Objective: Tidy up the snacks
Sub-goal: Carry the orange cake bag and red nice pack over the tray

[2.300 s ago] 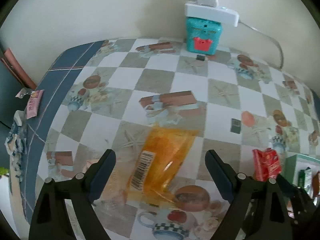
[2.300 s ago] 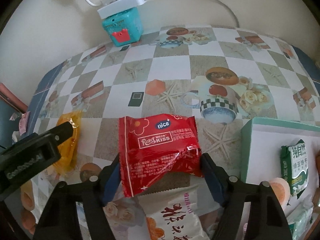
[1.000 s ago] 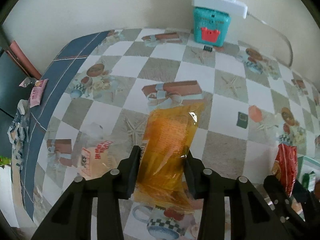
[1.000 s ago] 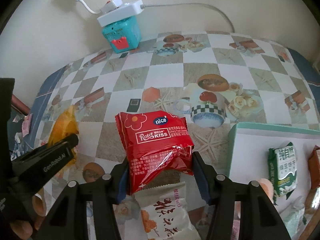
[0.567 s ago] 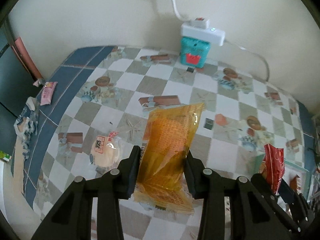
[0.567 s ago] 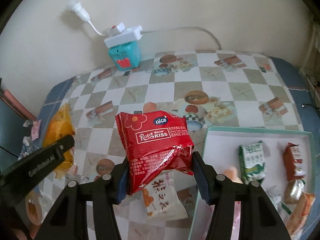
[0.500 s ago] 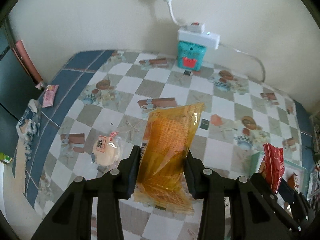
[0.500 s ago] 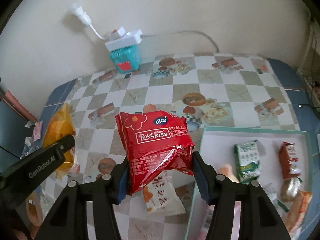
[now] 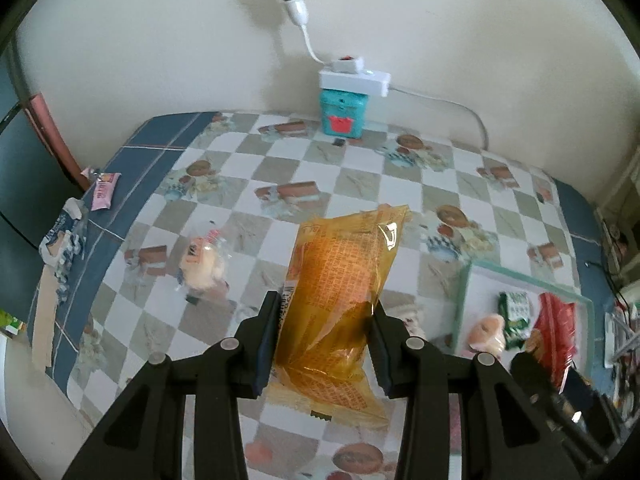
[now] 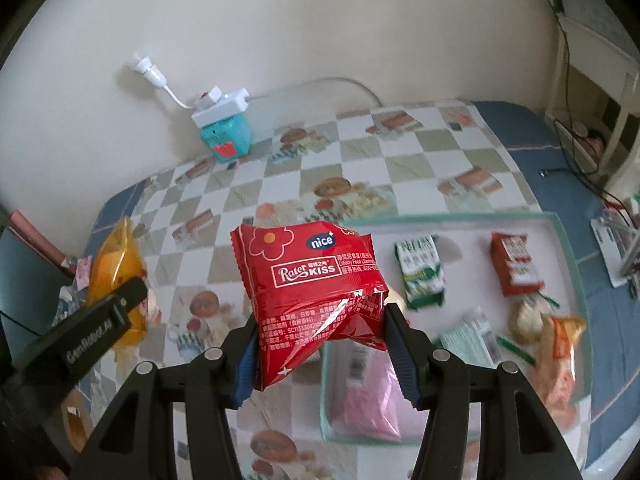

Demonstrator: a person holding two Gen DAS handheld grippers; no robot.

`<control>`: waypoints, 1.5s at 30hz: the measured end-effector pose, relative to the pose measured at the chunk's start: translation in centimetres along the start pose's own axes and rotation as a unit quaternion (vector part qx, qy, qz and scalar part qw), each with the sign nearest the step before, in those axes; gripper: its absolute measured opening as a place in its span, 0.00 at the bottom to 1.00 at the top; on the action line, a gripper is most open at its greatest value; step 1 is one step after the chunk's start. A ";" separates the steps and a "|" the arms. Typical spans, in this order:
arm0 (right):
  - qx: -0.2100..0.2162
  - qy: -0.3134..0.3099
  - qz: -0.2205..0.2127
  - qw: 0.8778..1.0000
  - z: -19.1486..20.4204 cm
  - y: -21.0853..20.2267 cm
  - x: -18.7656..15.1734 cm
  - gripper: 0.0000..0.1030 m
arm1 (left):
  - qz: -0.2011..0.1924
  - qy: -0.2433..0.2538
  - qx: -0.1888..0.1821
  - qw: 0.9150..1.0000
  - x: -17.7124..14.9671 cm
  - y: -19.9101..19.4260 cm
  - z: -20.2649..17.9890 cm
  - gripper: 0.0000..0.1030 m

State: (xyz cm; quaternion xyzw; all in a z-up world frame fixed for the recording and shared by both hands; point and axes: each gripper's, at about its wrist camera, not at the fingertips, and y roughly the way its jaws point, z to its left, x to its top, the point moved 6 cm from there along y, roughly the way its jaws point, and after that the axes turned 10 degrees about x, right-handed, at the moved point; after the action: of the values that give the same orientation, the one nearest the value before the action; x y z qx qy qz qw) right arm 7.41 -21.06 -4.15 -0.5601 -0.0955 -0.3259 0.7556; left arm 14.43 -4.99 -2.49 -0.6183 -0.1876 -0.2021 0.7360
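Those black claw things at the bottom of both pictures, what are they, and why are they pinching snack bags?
They are grippers, two-finger tongs that a person holds, one in each hand. Each carries a camera looking along its fingers, so you get one picture per hand. In the left camera's picture the left gripper squeezes an orange snack bag. In the right camera's picture the right gripper squeezes a red snack bag. Both bags are lifted above a table with a checkered cloth. On it sits a pale green tray already holding several snacks, where these bags probably go. A clear-wrapped bun lies loose on the cloth, and a teal box stands by the wall.
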 end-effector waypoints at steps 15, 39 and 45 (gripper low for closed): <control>-0.022 0.046 -0.010 0.999 -7.5 -1.8 -0.4 0.58 | -0.003 0.068 0.005 0.998 -2.5 -1.1 -7.0 0.41; -0.057 0.118 -0.011 0.991 -16.9 -2.6 -0.2 0.58 | -0.004 0.183 -0.022 0.983 -6.6 -1.1 -18.9 0.42; -0.059 0.122 -0.008 0.991 -17.3 -2.5 -0.4 0.58 | 0.009 0.174 -0.036 0.984 -6.8 -0.7 -19.0 0.42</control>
State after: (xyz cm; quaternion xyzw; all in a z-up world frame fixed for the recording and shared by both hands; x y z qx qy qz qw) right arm 1.82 -37.02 -8.50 -0.5588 0.0129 -0.4028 0.7248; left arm 8.82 -23.38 -8.65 -0.6016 -0.0434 -0.3070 0.7362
